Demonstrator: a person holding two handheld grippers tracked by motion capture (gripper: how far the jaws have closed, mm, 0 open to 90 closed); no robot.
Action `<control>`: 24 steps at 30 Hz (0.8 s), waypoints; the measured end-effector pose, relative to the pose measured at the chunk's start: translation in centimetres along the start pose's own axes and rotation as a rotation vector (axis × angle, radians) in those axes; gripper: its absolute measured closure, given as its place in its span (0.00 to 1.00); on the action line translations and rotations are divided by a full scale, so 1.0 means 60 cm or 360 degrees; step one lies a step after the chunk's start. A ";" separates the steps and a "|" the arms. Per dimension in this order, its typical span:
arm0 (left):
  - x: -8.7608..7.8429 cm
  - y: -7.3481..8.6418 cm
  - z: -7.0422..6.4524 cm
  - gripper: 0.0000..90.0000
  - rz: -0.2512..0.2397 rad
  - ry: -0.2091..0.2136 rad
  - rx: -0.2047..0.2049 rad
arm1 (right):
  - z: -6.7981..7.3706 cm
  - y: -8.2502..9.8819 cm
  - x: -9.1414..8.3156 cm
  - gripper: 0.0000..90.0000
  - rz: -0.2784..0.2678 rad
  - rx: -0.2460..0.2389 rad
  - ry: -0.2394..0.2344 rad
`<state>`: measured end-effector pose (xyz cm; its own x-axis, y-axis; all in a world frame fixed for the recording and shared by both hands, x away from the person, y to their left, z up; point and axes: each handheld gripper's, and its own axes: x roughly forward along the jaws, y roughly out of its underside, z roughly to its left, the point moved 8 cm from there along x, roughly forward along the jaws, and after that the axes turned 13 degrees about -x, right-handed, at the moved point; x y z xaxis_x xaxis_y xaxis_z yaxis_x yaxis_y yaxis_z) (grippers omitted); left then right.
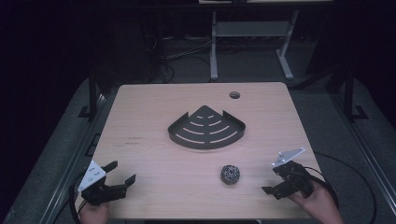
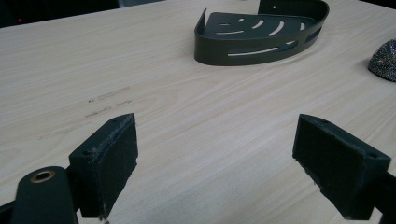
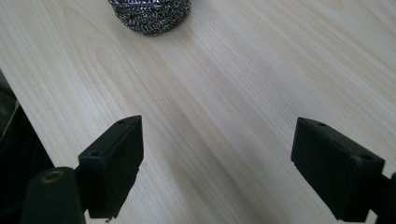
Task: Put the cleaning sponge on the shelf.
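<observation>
Pale wood-grain bench (image 1: 154, 158), matt; dark matt metal corner rack (image 1: 207, 128); glinting, rough wire scourer (image 1: 230, 174); jaws padded, matt black.

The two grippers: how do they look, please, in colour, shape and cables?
Both the left gripper and the right gripper are black, with two blocky jaws carrying dark pads. Each bears a grey three-cornered plate and trails a black cable.

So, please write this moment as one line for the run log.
left hand-held gripper: open, empty | right hand-held gripper: open, empty | steel scourer: on table, untouched | corner rack: empty
</observation>
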<state>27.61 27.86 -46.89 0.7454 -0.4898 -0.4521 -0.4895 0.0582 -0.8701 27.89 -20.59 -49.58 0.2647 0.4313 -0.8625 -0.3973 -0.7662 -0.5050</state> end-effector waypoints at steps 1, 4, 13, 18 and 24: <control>0.000 0.000 0.000 0.15 -0.0002 0.0000 -0.0001 | 0.001 -0.002 0.000 0.18 0.0003 -0.0009 0.0005; -0.001 -0.001 0.000 0.15 -0.0005 0.0003 -0.0003 | 0.003 -0.007 -0.001 0.18 0.0005 -0.0026 0.0003; -0.001 -0.001 0.000 0.15 -0.0007 0.0003 0.0001 | 0.010 -0.031 -0.001 0.18 0.0007 -0.0084 -0.0020; -0.002 -0.002 0.000 0.15 -0.0009 0.0003 0.0000 | 0.014 -0.043 0.003 0.18 0.0008 -0.0109 -0.0036; -0.002 -0.003 0.001 0.15 -0.0015 0.0001 -0.0002 | 0.018 -0.058 0.008 0.18 0.0026 -0.0142 -0.0055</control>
<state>27.60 27.96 -46.70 0.7496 -0.4910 -0.4440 -0.4833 0.0524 -0.8739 28.43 -17.20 -48.30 0.2276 0.4331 -0.8721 -0.3213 -0.8120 -0.4872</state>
